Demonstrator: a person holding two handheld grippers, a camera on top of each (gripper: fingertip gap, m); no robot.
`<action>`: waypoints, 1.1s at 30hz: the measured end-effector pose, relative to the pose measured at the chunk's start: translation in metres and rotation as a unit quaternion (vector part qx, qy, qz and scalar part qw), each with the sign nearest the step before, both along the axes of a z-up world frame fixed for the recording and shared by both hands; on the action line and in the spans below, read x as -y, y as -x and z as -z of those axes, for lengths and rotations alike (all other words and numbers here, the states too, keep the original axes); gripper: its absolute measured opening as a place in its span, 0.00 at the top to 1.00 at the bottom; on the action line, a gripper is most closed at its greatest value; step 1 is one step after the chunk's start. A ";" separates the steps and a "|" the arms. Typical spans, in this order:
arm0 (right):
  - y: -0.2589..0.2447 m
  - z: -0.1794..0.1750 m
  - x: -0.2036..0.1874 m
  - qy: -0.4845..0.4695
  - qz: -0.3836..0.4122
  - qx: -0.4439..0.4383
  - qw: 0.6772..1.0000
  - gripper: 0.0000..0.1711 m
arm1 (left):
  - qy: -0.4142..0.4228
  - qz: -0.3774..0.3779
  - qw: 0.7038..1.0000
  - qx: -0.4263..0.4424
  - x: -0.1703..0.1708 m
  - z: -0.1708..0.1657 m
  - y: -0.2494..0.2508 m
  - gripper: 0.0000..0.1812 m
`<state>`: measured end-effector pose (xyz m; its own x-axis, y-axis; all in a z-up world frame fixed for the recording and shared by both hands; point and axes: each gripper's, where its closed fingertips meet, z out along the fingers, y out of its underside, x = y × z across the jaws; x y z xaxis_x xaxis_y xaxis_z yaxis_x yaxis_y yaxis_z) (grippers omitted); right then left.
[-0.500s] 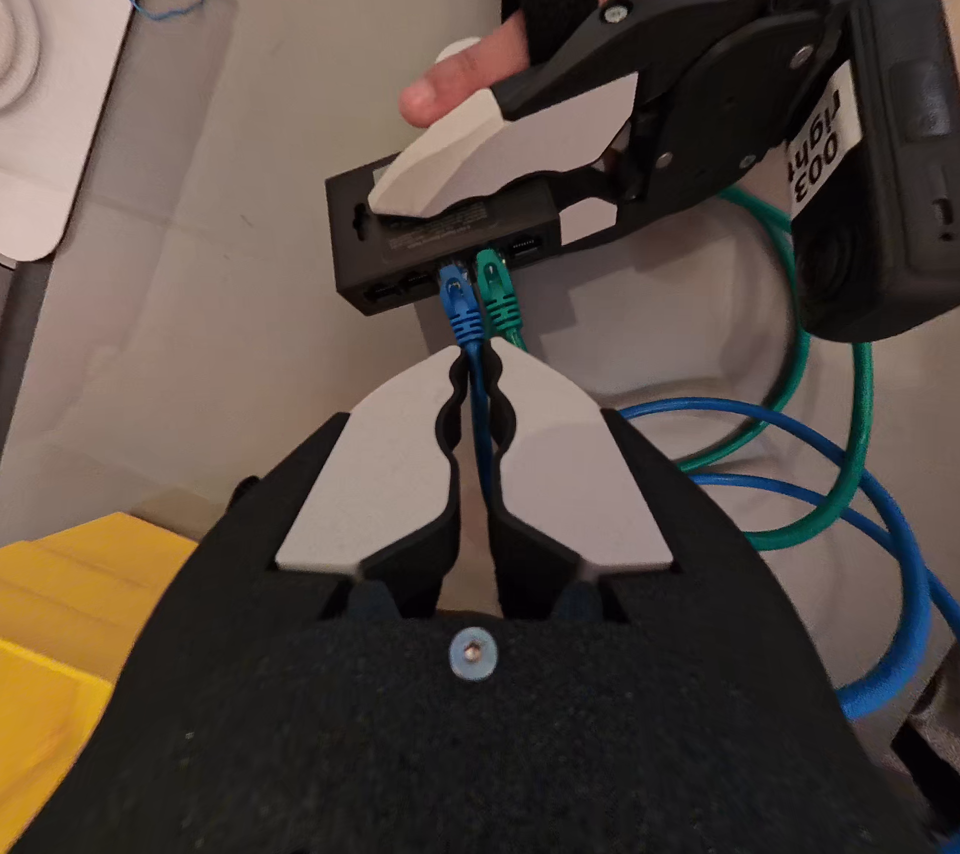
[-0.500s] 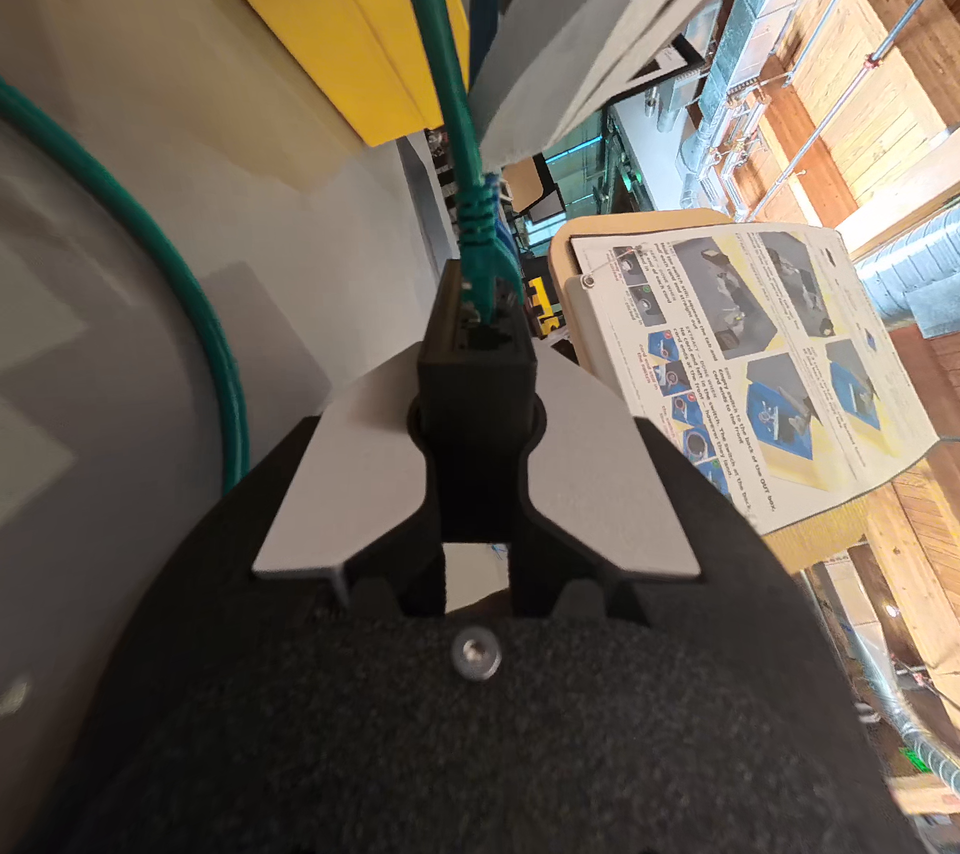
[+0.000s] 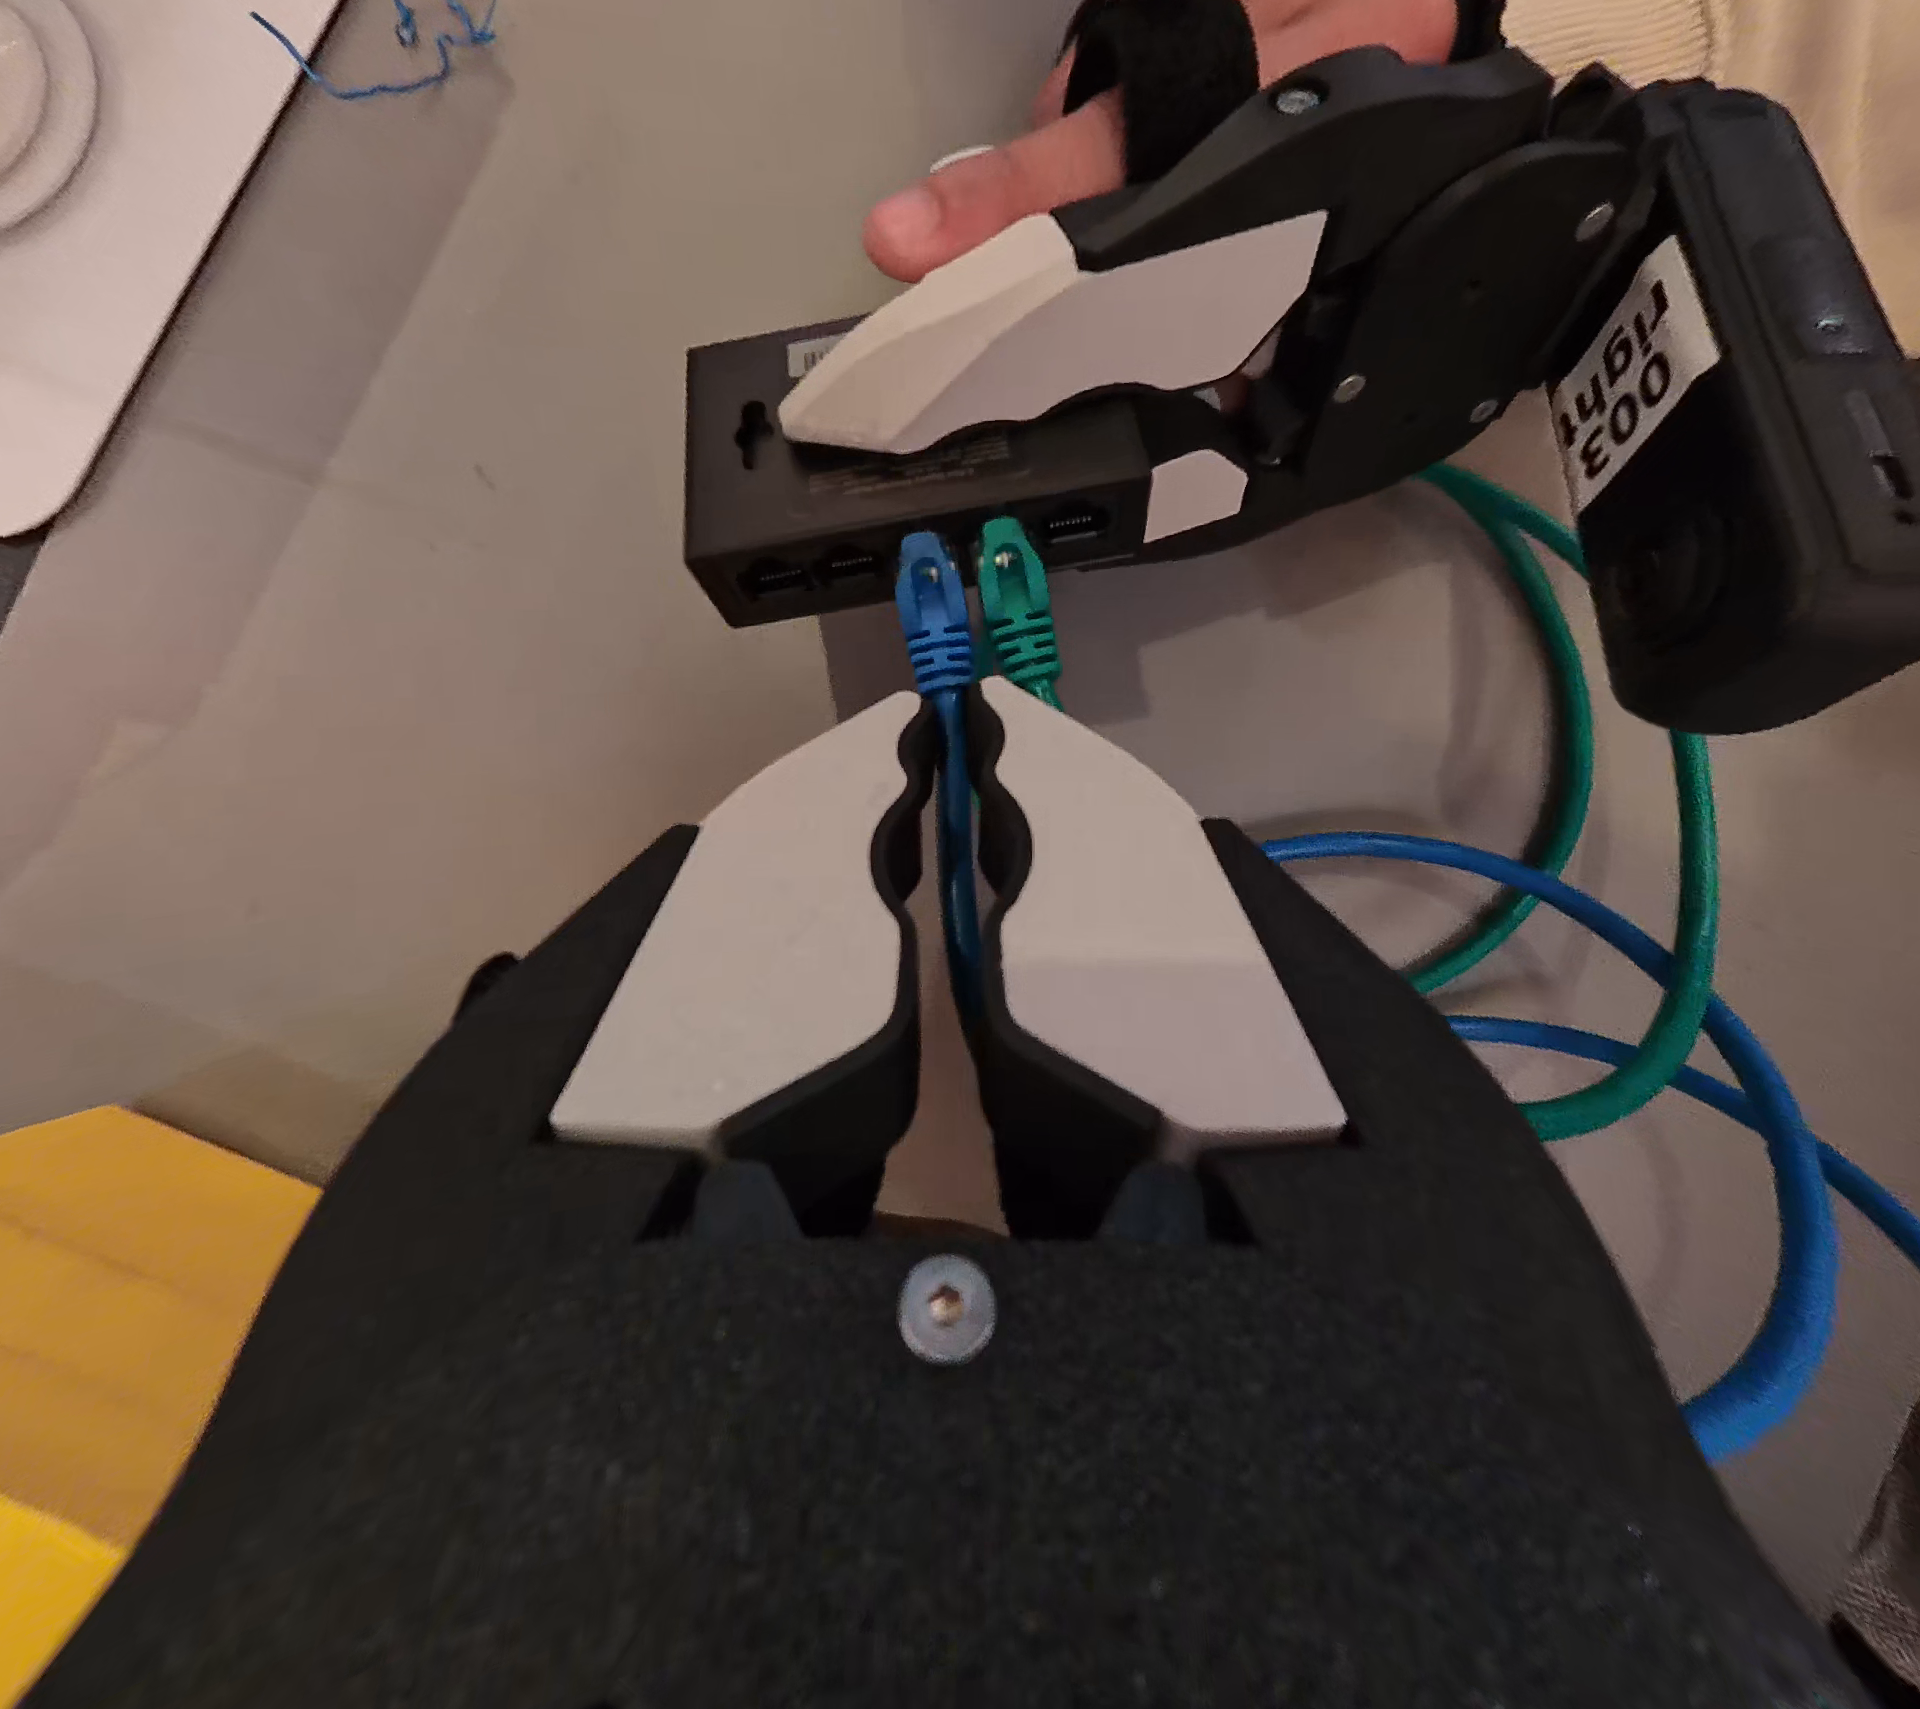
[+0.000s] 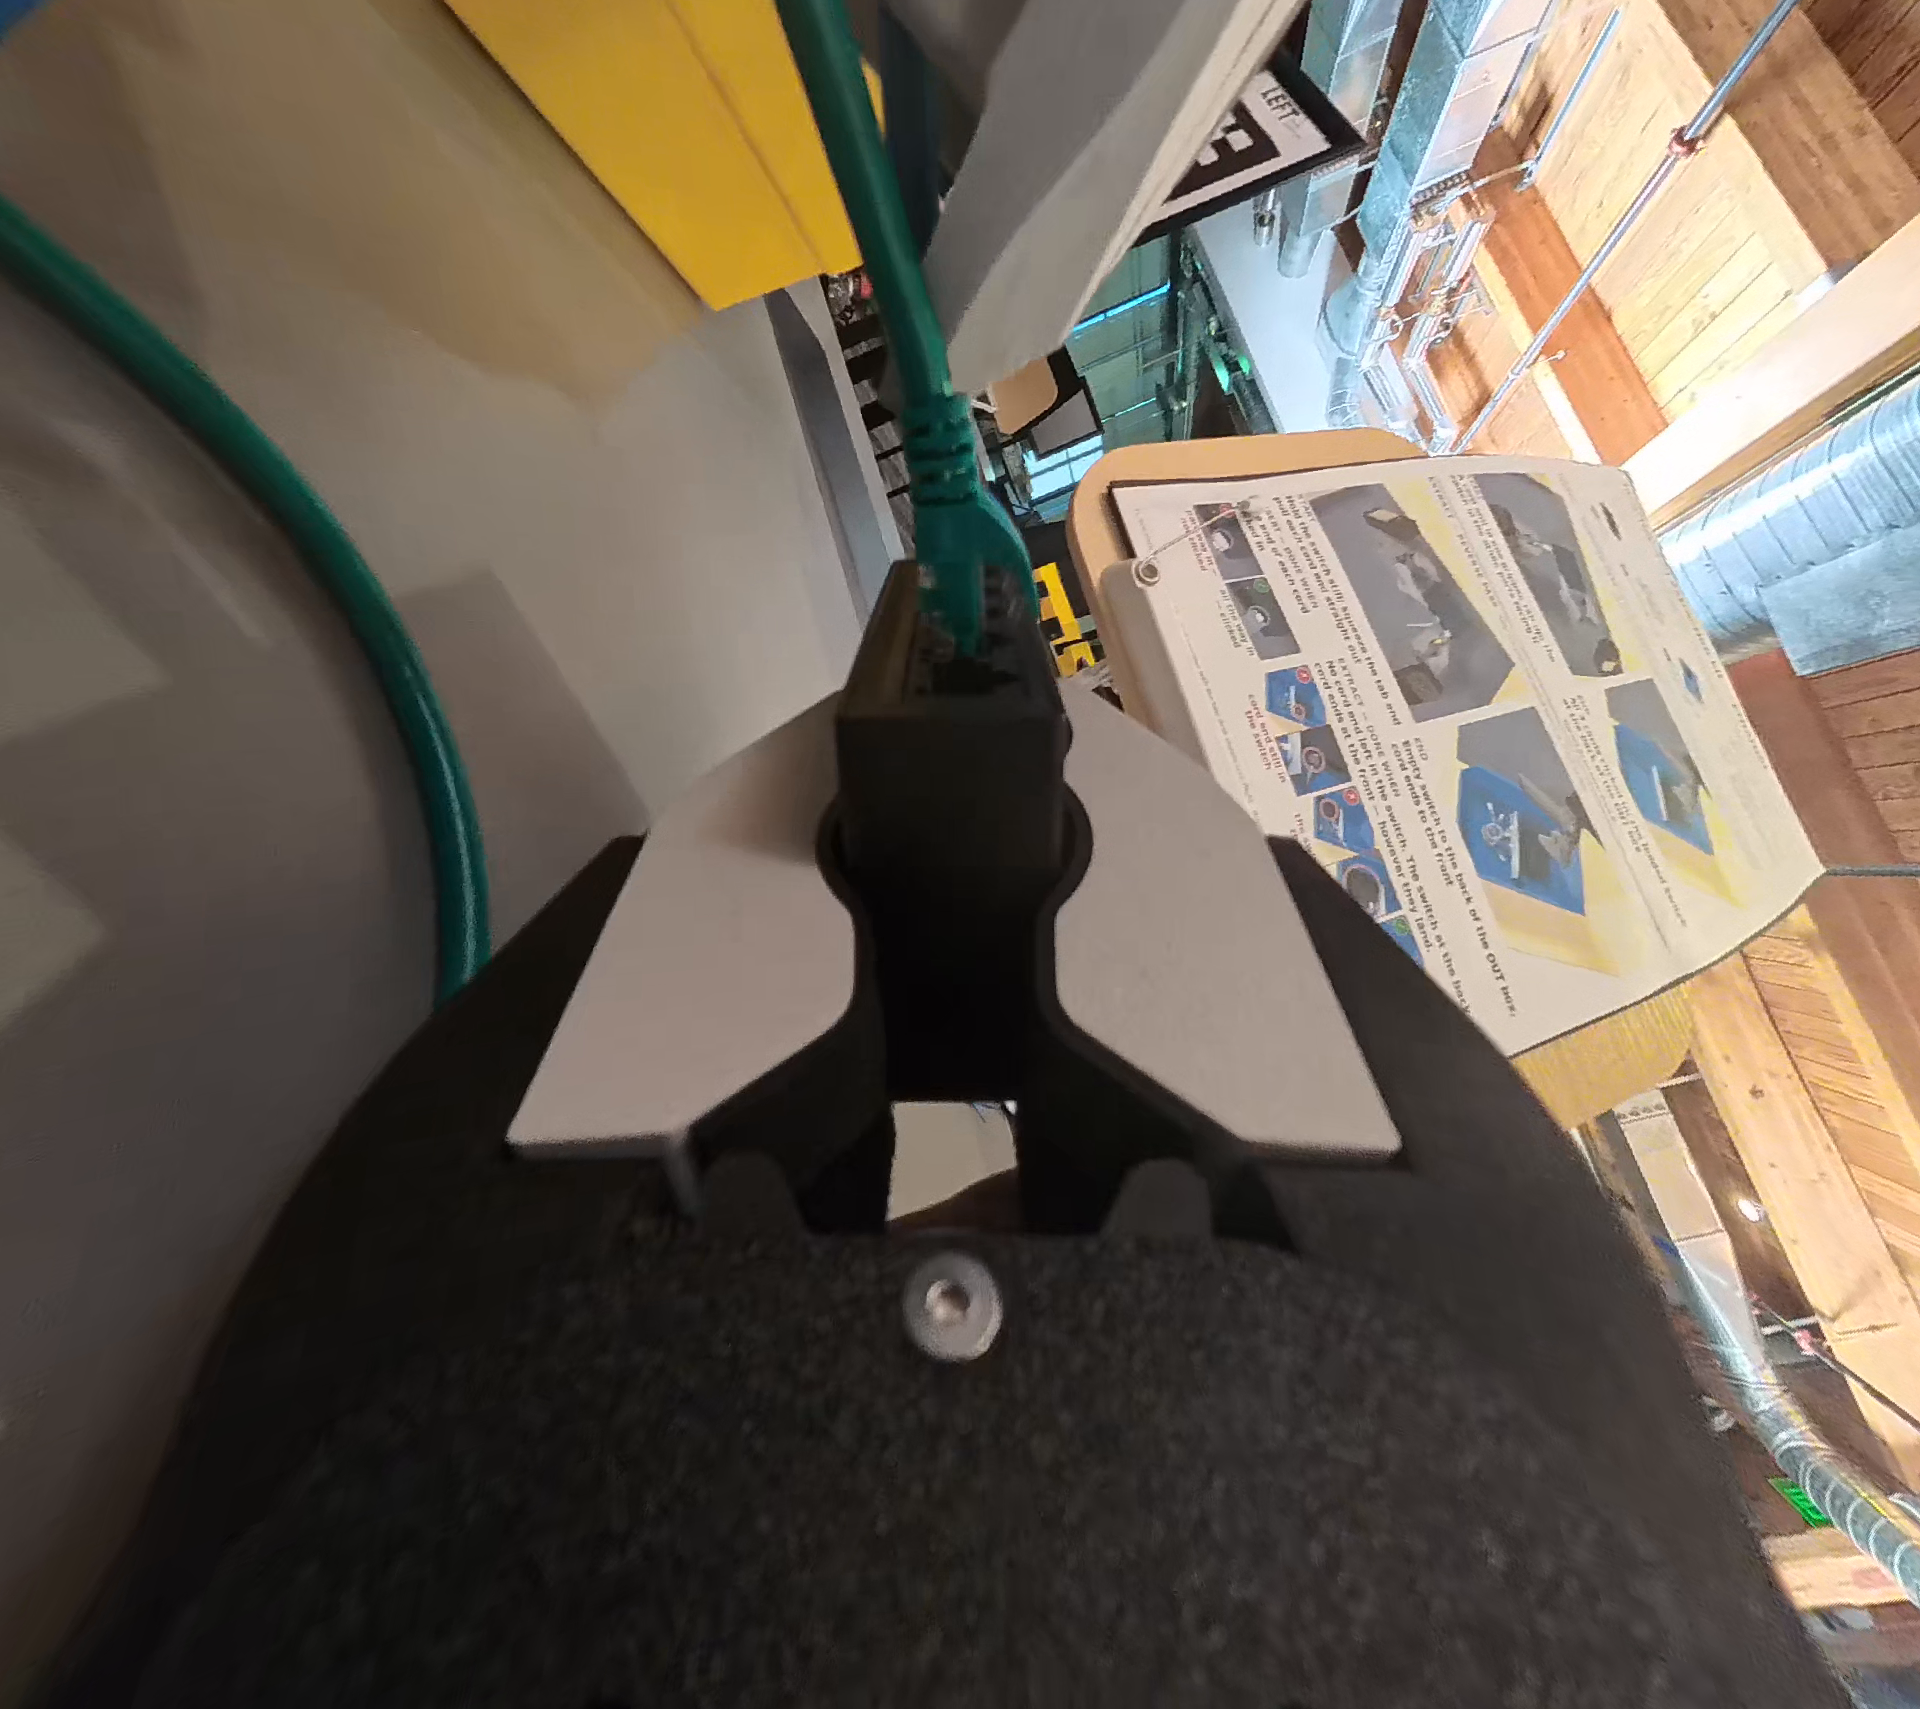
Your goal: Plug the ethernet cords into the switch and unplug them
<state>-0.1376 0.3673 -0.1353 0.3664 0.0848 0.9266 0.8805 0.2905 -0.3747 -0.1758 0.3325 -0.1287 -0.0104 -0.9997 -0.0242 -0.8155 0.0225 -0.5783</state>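
The left gripper (image 3: 951,703) pinches the blue cord (image 3: 956,838); its plug (image 3: 932,610) sits at twelve o'clock, in the switch (image 3: 894,506) clamped by the right gripper (image 4: 954,760).

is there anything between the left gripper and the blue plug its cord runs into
Nothing visible. The left gripper is shut on the blue cord just behind the blue plug, which sits in the switch beside the green plug.
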 end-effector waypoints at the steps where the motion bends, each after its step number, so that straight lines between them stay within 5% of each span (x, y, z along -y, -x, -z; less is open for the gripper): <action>1: -0.001 0.001 -0.002 0.003 0.005 -0.001 1.000 0.84 | -0.007 0.000 1.000 0.001 -0.002 0.001 0.000 0.98; 7: -0.004 -0.004 -0.005 0.016 -0.009 -0.040 0.999 0.82 | 0.007 -0.022 0.999 0.027 0.000 -0.014 0.000 0.97; 11: -0.005 -0.004 -0.003 0.016 -0.020 -0.035 0.999 0.83 | -0.055 -0.083 0.993 0.069 -0.001 -0.054 0.035 0.87; 16: -0.002 0.000 0.000 0.015 -0.040 -0.016 0.999 0.83 | -0.037 -0.153 0.959 0.234 0.054 -0.093 0.101 0.88; 20: 0.004 0.004 0.004 0.020 -0.069 -0.005 0.997 0.83 | 0.026 -0.221 0.923 0.313 0.113 -0.060 0.143 0.87; 25: 0.008 0.003 0.007 0.013 -0.080 0.001 0.997 0.83 | 0.032 -0.252 0.913 0.319 0.164 -0.012 0.157 0.87; 33: 0.012 0.007 0.008 0.012 -0.082 0.019 0.996 0.83 | 0.076 -0.244 0.923 0.288 0.173 0.005 0.157 0.85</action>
<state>-0.1494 0.3590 -0.1427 0.3101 0.1632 0.9366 0.8353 0.4238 -0.3503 -0.3325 0.1598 -0.1335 0.4121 -0.8743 0.2564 -0.2629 -0.3835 -0.8853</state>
